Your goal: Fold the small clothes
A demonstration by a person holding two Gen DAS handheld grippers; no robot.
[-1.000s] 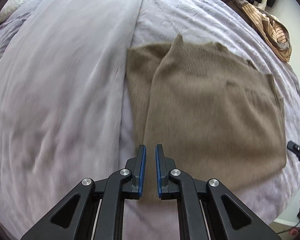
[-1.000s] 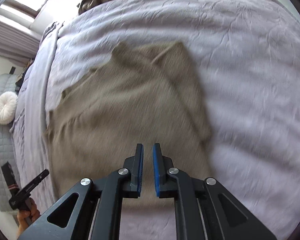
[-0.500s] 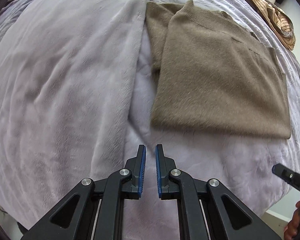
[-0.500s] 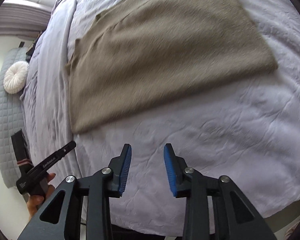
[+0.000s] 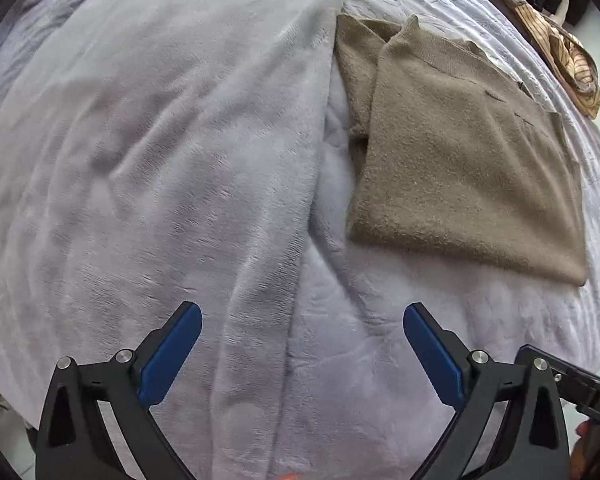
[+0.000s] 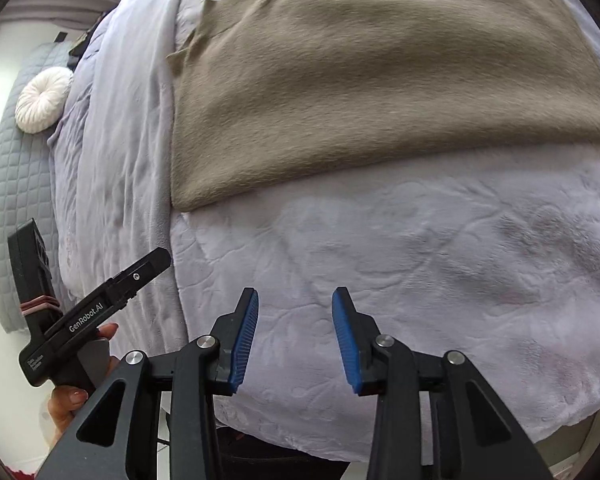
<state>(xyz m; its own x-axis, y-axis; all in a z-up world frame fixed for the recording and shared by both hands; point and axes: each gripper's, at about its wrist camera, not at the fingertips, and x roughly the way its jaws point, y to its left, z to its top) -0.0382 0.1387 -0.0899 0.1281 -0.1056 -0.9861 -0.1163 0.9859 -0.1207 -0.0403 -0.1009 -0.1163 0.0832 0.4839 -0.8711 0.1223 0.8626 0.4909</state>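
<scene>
A folded olive-brown knit sweater (image 5: 464, 152) lies flat on the lavender bed cover (image 5: 160, 160), its sleeve folded in along the left side. It also fills the upper part of the right wrist view (image 6: 380, 80). My left gripper (image 5: 302, 354) is wide open and empty, held above the bed short of the sweater's near edge. My right gripper (image 6: 295, 336) is open and empty, above the cover below the sweater's near hem. The left gripper's body (image 6: 96, 316), held in a hand, shows in the right wrist view.
A brown patterned garment (image 5: 568, 60) and dark clothes lie at the bed's far right edge. A round white cushion (image 6: 44, 100) rests against a grey quilted headboard (image 6: 16, 184). The bed's near edge drops off below the right gripper.
Both grippers have pulled back from over the sweater towards the near edge of the bed. Both have opened, the left one widely. The sweater stays flat.
</scene>
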